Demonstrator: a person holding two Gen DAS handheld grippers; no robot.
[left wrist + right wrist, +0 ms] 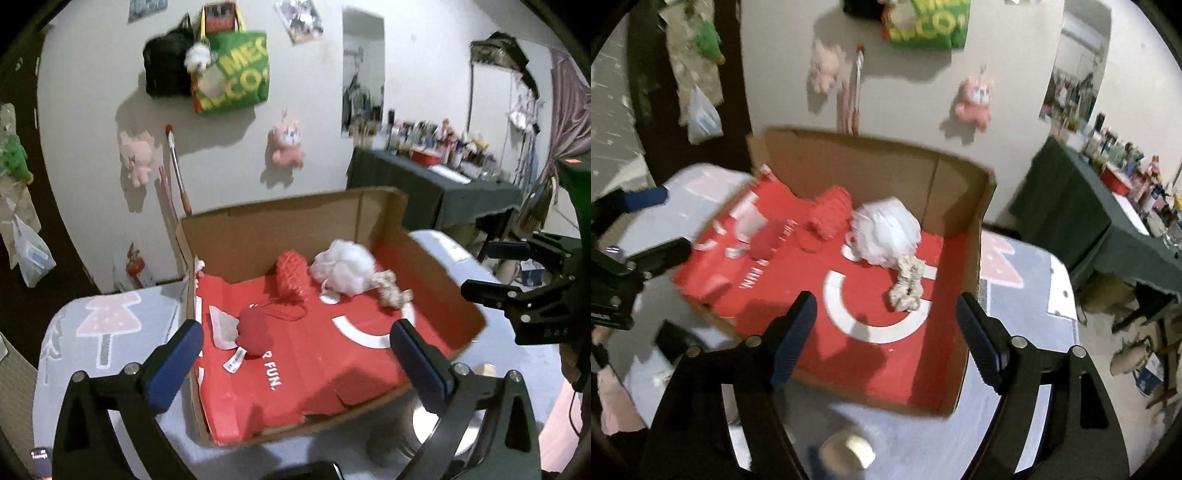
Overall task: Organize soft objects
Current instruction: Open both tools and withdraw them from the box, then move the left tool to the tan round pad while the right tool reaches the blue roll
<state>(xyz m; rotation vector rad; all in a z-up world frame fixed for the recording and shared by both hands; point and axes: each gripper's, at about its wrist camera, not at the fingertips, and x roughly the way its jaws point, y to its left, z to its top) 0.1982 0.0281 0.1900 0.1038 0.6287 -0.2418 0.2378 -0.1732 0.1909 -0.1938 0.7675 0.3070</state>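
Blue-padded fingers (173, 369) of left gripper (295, 363) are seen spread wide w/ nothing between them, above box front. Right gripper (886, 341) likewise parted, nothing held. Cardboard box (871, 155) w/ red printed liner sits on bench (107, 332) covered in pale tree-print cloth. Inside box: red plush w/ tag (255, 334) near front-left, red knit piece (291, 275), white mesh puff (341, 267) at back, beige scrunchie (907, 282) beside puff. Pink plush toys (286, 144) & green bag (234, 70) are hung on white wall. Both grippers angled down.
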